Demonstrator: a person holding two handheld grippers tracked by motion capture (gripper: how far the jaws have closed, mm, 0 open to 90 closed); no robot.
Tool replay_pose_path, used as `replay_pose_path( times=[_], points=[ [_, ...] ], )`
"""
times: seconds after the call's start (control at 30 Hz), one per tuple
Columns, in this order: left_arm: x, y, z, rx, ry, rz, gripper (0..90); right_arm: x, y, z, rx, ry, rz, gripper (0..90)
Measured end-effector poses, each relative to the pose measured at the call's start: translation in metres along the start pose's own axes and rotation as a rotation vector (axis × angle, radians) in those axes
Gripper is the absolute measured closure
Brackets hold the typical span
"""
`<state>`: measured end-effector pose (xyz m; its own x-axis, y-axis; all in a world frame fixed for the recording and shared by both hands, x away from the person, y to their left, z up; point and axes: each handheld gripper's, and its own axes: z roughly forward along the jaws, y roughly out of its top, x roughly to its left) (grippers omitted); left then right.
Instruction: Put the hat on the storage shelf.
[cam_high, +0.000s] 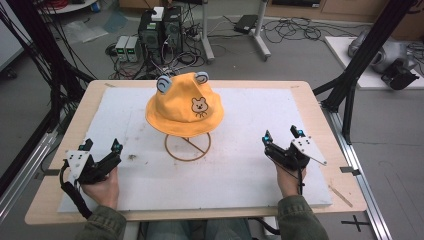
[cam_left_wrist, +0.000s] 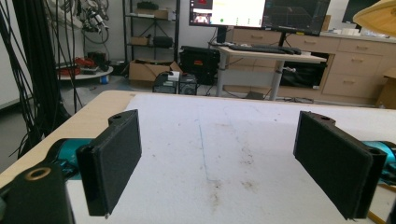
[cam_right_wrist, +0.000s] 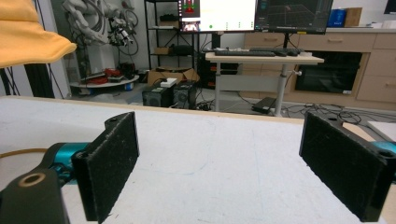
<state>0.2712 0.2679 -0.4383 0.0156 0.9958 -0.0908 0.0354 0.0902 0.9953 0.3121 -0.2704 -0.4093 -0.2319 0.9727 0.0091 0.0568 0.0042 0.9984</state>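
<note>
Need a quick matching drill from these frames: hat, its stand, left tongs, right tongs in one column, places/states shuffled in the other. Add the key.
Things:
1. yellow hat
2. wire stand
3. left tongs
4. right tongs

Places or states:
A. open, resting near the table's right edge
B. ring base on the white mat, under the brim
C. perched at mid-table, bear face toward the person
D. open, resting near the table's left edge

Pairs: 1-C, 2-B, 3-D, 4-A
</note>
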Motion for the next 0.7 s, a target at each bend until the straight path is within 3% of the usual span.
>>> replay_pose_path(
  times=[0.7],
  points=[
    [0.0022,-0.0005,0.0000,0.007,0.007,0.002,15.5,-0.0022,-0.0022,0.0019,0.027,-0.004,0.025,11.7]
  ],
)
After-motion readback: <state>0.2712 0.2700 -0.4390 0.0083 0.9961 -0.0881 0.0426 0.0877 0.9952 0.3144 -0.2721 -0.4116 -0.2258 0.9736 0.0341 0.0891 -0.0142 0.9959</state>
